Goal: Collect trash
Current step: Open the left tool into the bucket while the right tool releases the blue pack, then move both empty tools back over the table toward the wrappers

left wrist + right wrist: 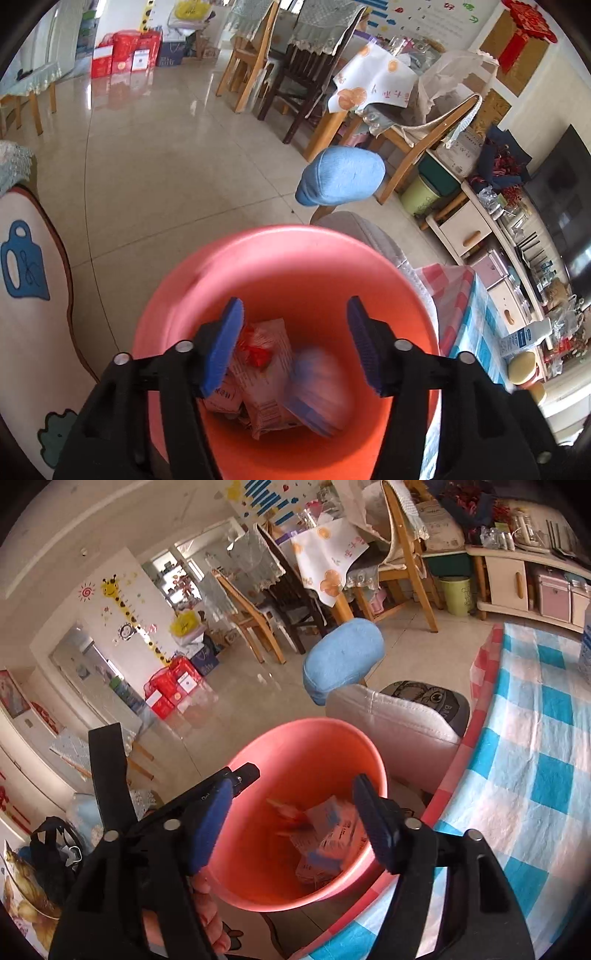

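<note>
A pink bin [258, 266] stands on the floor below both grippers; it also shows in the right wrist view [295, 746]. Inside lie printed snack wrappers [262, 369] and a blurred blue-and-white packet [321, 391]. The wrappers also show in the right wrist view [328, 842]. My left gripper [295, 343] is open and empty, right above the bin's mouth. My right gripper [291, 819] is open and empty, also above the bin, with the left gripper's tip [243, 771] visible beside it.
A table with a blue-checked cloth [535, 775] lies right of the bin. A white cushioned seat [391, 720] and a blue padded stool [340, 177] stand behind it. Wooden chairs [251, 59] and a cluttered TV cabinet [498, 258] lie farther off. A printed mat [33, 295] lies on the left.
</note>
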